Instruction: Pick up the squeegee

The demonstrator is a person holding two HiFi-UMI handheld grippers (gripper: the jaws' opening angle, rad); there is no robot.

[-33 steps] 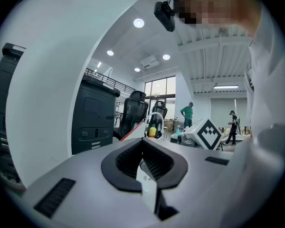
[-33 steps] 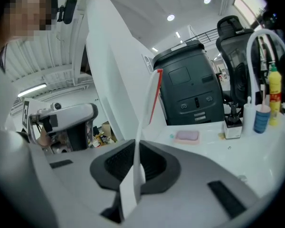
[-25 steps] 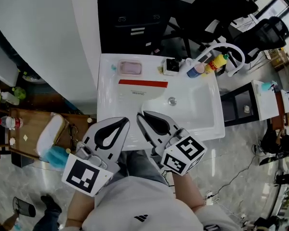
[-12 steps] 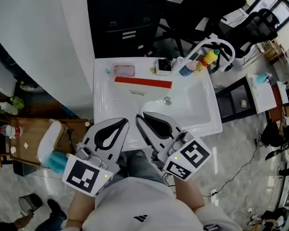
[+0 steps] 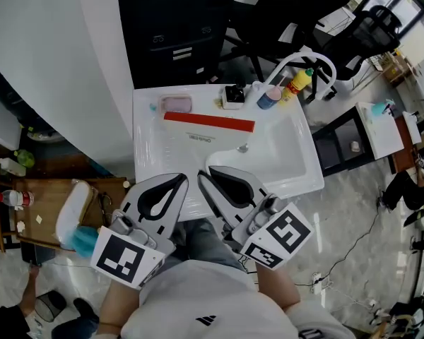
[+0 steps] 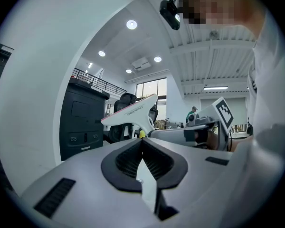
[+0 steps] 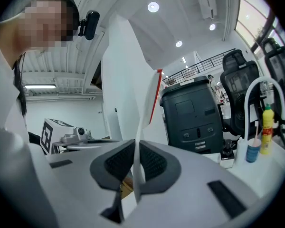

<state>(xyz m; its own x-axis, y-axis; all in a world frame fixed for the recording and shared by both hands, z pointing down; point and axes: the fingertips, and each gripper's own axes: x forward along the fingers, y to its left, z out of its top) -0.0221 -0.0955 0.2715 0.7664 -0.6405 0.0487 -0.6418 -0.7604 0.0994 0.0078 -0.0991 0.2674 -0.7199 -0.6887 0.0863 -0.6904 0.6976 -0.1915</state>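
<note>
The squeegee (image 5: 198,138) is white with a red rubber blade along its far edge, and it hangs over the white sink (image 5: 300,171). My right gripper (image 5: 205,174) is shut on its handle. In the right gripper view the squeegee (image 7: 128,80) rises upright from between the pads of the right gripper (image 7: 137,148). The left gripper (image 5: 182,179) sits just left of the right one, shut with nothing in it. From the left gripper view, past the closed left gripper (image 6: 142,144), the lifted squeegee (image 6: 133,113) is seen side-on.
On the sink's back ledge stand a pink soap dish (image 5: 175,104), a small black-and-white box (image 5: 233,96), a blue bottle (image 5: 268,96) and a yellow bottle (image 5: 297,83) by the curved faucet (image 5: 311,58). A black cabinet (image 5: 177,34) stands behind, and a wooden stand (image 5: 49,203) at the left.
The right gripper has lifted the squeegee, so its red blade looks longer and closer in the head view. The left gripper has stayed almost still.
</note>
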